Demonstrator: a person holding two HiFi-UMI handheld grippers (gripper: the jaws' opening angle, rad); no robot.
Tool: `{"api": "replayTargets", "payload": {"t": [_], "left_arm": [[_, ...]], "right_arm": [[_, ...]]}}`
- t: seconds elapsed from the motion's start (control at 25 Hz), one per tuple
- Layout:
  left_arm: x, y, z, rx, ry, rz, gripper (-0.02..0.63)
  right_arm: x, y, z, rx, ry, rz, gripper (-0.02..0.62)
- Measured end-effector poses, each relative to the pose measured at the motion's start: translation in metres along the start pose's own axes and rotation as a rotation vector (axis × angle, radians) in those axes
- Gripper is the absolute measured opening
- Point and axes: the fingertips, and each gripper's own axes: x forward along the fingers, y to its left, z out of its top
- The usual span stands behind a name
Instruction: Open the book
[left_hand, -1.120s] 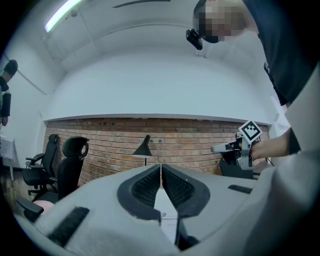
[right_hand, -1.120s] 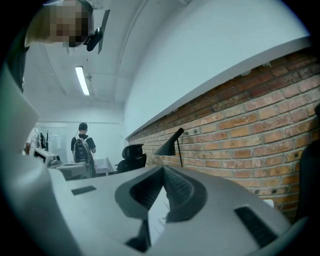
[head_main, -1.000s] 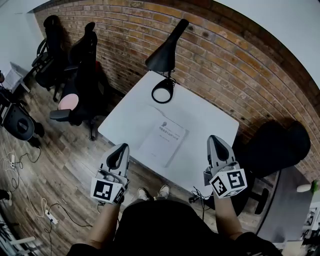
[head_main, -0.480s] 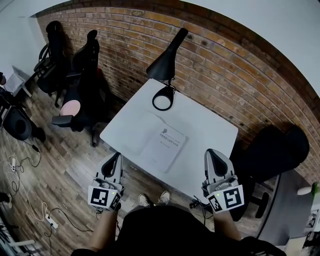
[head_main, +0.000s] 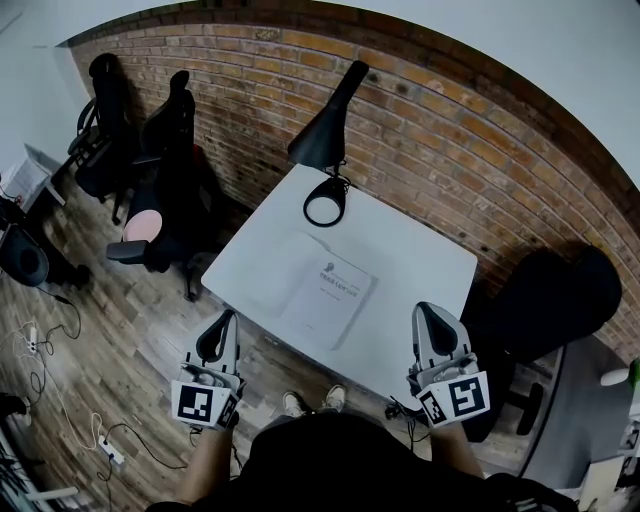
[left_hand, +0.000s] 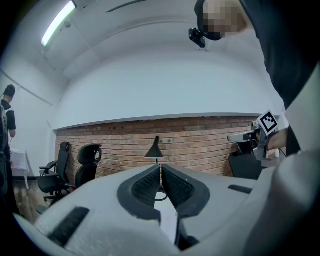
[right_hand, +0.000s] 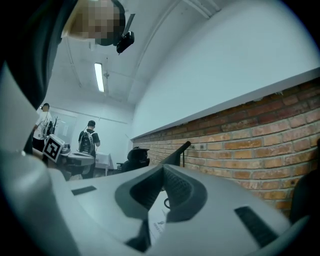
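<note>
A closed white book (head_main: 325, 293) with dark print on its cover lies on the white table (head_main: 420, 250), near the front edge. My left gripper (head_main: 226, 318) hovers off the table's near left corner, jaws together and holding nothing. My right gripper (head_main: 428, 308) hangs over the table's near right edge, also shut and empty. Both point level toward the brick wall, and the book lies between and ahead of them. In the left gripper view the left gripper (left_hand: 160, 167) shows its pads meeting. In the right gripper view the right gripper (right_hand: 163, 167) is shut, with a strip of the book (right_hand: 159, 224) below it.
A black desk lamp (head_main: 326, 125) stands at the table's far edge, its ring base (head_main: 325, 204) behind the book. Black office chairs (head_main: 150, 160) stand at the left and another chair (head_main: 555, 290) at the right. Cables (head_main: 40, 335) lie on the wooden floor. People (right_hand: 89, 140) stand far off.
The left gripper has drawn back a little from the table's near edge, lower in the head view. The right gripper has barely shifted. The book has not moved.
</note>
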Motion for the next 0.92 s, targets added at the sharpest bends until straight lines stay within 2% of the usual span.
{"api": "replayTargets", "payload": {"t": [0.24, 0.72, 0.92], "left_arm": [[0.007, -0.016, 0.005, -0.017, 0.001, -0.043, 0.032], [0.007, -0.008, 0.007, -0.006, -0.008, -0.019, 0.032], [0.007, -0.014, 0.012, -0.01, -0.032, -0.042, 0.032]], "right_arm": [[0.003, -0.011, -0.005, 0.006, 0.003, -0.029, 0.014], [0.011, -0.009, -0.009, 0.016, 0.002, -0.023, 0.014], [0.012, -0.007, -0.012, 0.019, 0.007, -0.023, 0.014]]}}
